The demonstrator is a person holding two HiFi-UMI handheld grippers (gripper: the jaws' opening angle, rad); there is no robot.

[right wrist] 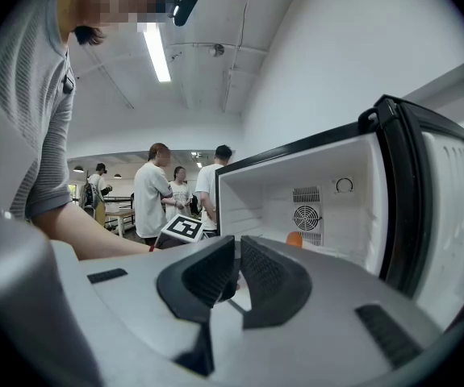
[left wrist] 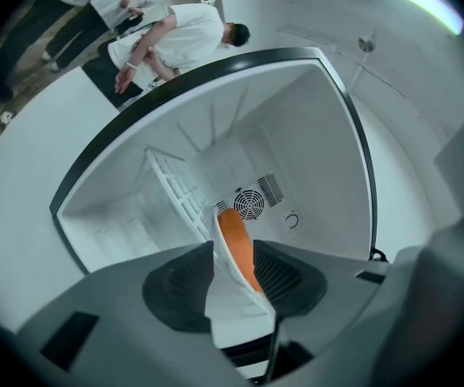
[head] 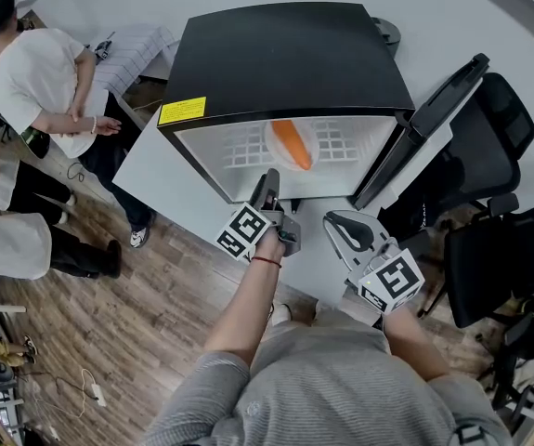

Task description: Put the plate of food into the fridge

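Observation:
A white plate (head: 291, 143) carrying an orange piece of food (head: 293, 144) lies on the wire shelf (head: 239, 147) inside the open black mini fridge (head: 285, 63). My left gripper (head: 268, 179) reaches into the fridge's mouth and is shut on the plate's near rim. In the left gripper view the plate (left wrist: 236, 301) stands edge-on between the jaws of the left gripper (left wrist: 233, 276), with the food (left wrist: 236, 244) on it. My right gripper (head: 343, 230) hangs shut and empty in front of the fridge, to the right. From the right gripper (right wrist: 238, 276), the food (right wrist: 294, 239) shows deep in the fridge.
The fridge door (head: 434, 119) stands swung open at the right. The fridge rests on a white table (head: 146, 165). Black office chairs (head: 499, 147) crowd the right side. Several people (head: 44, 82) stand at the left on the wooden floor.

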